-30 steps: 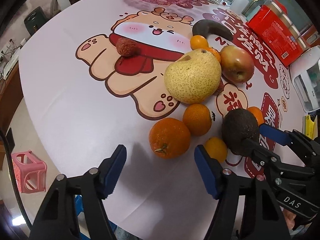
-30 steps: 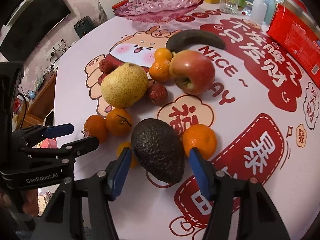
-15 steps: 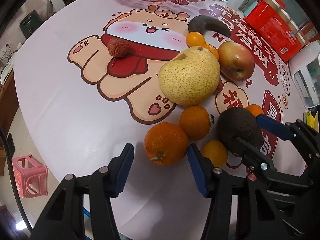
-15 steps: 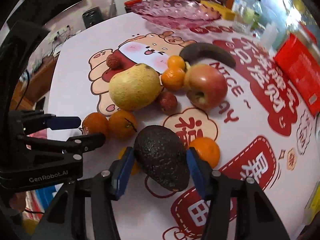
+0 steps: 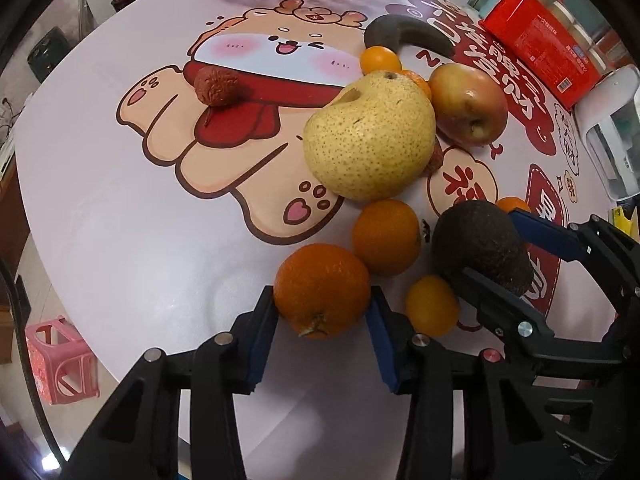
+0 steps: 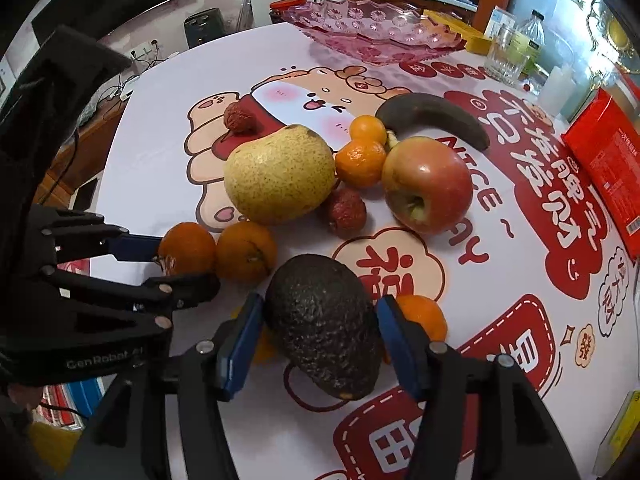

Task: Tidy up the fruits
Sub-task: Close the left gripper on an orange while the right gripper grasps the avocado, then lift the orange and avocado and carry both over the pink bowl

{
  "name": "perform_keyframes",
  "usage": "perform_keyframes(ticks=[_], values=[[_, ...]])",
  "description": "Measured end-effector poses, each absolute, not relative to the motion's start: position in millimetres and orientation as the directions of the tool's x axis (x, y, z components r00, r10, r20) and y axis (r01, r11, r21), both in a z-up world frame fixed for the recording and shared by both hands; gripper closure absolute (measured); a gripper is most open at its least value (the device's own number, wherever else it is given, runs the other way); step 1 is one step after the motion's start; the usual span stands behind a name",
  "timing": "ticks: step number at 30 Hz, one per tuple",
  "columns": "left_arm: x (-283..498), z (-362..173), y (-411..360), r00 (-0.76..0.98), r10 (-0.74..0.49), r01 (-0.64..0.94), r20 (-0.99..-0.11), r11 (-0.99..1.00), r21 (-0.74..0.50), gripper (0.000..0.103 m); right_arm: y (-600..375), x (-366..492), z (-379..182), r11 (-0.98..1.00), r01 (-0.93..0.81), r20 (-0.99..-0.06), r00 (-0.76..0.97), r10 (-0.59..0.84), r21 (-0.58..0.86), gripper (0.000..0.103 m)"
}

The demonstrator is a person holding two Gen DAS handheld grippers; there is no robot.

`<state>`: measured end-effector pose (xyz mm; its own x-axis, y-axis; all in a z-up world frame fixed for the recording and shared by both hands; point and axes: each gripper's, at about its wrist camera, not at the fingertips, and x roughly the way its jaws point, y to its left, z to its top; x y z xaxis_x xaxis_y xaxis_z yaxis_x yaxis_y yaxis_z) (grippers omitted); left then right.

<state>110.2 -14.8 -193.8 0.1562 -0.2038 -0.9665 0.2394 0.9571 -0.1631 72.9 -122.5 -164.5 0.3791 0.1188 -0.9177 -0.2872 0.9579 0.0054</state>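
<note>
Fruit lies in a pile on the printed tablecloth (image 5: pixel 120 220). My left gripper (image 5: pixel 320 320) is shut on an orange (image 5: pixel 322 288), which also shows in the right wrist view (image 6: pixel 186 246). My right gripper (image 6: pixel 320 332) is shut on a dark avocado (image 6: pixel 324 320), which also shows in the left wrist view (image 5: pixel 480 246). Behind them lie a yellow pear (image 5: pixel 368 140), a red apple (image 5: pixel 468 108), a second orange (image 5: pixel 386 236), small tangerines (image 5: pixel 432 304), lychees (image 5: pixel 216 86) and a dark banana (image 6: pixel 436 114).
A pink glass fruit dish (image 6: pixel 372 30) stands at the table's far edge. A red box (image 6: pixel 604 160), a glass (image 6: pixel 504 54) and bottles stand at the right. A pink stool (image 5: pixel 60 360) is on the floor at the left.
Both grippers moved forward and closed: the left one onto the orange, the right one onto the avocado.
</note>
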Motion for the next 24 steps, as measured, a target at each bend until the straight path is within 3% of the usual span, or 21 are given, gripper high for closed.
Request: perform_keyframes(ticks=[11, 24], values=[[92, -154, -7, 0.276, -0.167, 0.245, -0.946, 0.964, -0.099, 0.062, -127, 63, -150, 0.972, -0.234, -0.910, 0.397, 0.118, 0.024, 0.045], [61, -66, 5, 0.405, -0.144, 0.261, -0.903, 0.965, -0.036, 0.062, -120, 35, -69, 0.974, -0.224, -0.826, 0.544, 0.148, 0.027, 0.045]])
